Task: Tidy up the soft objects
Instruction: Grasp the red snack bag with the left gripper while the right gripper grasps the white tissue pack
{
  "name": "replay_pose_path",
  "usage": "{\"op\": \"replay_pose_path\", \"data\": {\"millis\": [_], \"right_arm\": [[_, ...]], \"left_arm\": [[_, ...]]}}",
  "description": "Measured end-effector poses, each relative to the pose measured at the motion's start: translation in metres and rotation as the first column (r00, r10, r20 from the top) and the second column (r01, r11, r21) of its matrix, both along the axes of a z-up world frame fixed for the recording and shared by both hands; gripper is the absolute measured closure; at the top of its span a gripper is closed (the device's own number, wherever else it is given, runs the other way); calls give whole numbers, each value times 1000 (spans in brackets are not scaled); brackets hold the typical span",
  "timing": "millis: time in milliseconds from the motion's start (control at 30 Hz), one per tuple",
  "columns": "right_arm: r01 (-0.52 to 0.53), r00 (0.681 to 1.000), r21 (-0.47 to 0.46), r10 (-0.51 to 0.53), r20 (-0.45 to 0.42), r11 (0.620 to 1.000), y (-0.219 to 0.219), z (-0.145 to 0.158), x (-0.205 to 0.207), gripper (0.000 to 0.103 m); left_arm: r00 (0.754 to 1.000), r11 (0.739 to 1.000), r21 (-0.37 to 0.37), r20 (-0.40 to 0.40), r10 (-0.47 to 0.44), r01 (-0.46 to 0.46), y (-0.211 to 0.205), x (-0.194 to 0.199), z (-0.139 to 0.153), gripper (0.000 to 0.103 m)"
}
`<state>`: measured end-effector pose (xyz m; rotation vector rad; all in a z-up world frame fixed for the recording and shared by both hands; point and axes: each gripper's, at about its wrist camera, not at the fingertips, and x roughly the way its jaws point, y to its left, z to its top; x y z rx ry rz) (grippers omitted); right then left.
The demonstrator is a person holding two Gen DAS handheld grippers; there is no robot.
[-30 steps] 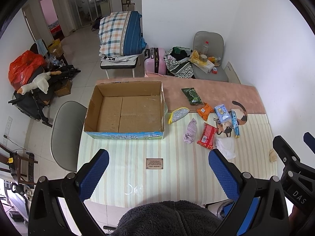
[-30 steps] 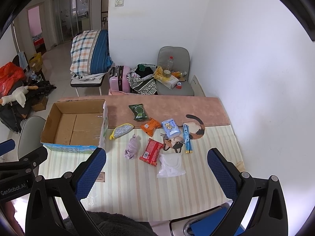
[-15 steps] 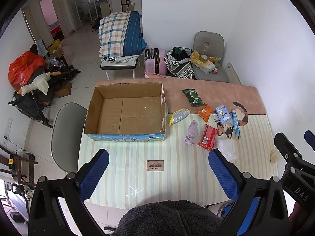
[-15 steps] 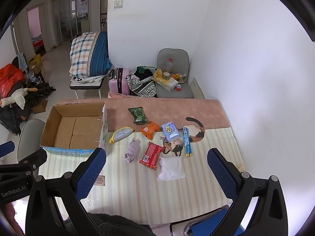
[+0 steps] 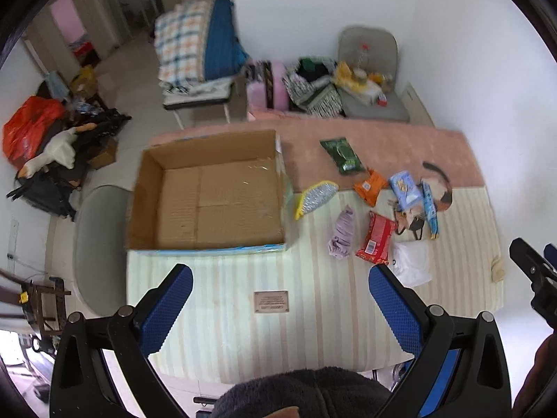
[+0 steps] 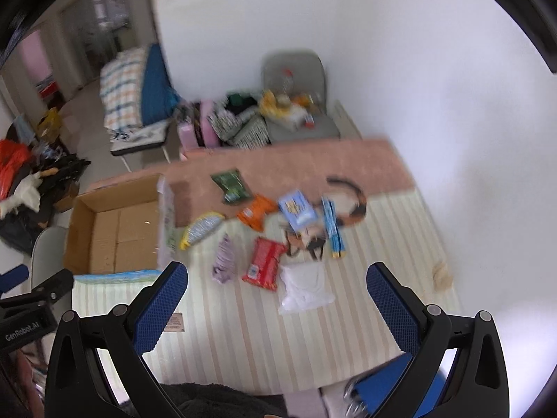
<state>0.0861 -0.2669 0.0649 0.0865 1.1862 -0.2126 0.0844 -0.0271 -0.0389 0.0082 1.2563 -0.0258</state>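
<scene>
An empty cardboard box [image 5: 209,191] [image 6: 115,226] stands on the left of the striped table [image 5: 313,313]. Right of it lie a yellow-edged silver pouch [image 5: 315,195] [image 6: 200,228], a lilac cloth [image 5: 343,233] [image 6: 224,256], a red packet [image 5: 377,238] [image 6: 264,263], a white bag [image 5: 412,263] [image 6: 304,287], a green packet [image 5: 341,156] [image 6: 231,184], an orange packet [image 5: 370,186] [image 6: 256,210], a blue packet [image 5: 403,190] [image 6: 297,209] and a blue tube [image 5: 430,209] [image 6: 332,226]. My left gripper [image 5: 278,310] hangs open above the near table edge. My right gripper [image 6: 276,310] is open too, empty, above the table's near right.
A grey chair [image 5: 99,244] stands left of the table. Beyond it are a pink suitcase [image 5: 269,85], a chair [image 5: 370,69] piled with items, and a plaid bundle [image 5: 195,45]. A small label [image 5: 271,301] lies on the cloth. White walls run behind and right.
Both views have shifted and blurred. The right gripper has swung, so the objects sit lower and larger in its view. The left view has drifted slightly. Nothing on the table moved.
</scene>
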Motion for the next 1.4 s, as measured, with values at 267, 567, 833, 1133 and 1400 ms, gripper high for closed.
{"op": "replay_pose_path", "data": {"millis": [267,567,833,1133,1400], "right_arm": [[86,953,34,-72,-294,996,-87,-189,48,0],[60,884,102,-6,-467,993,-94,-329,63,0],[69,852,130,9,-523,989,-97,-377,62,0],[108,847,144,-15,-532,984,-112,-417,47,22],[241,822,158,-115,-557,957,-155,-436,12,22]], "left_arm": [[935,986,7,-316,-158,169,-66,91,-158,1],[856,974,-41,-470,-215,222,-122,135,-273,3],[860,981,-19,-478,-179,194,-141,150,-298,9],[836,954,-124,-460,-300,274,-205,157,-289,9],[718,941,-146,-614,-328,304,-250,153,-340,9]]}}
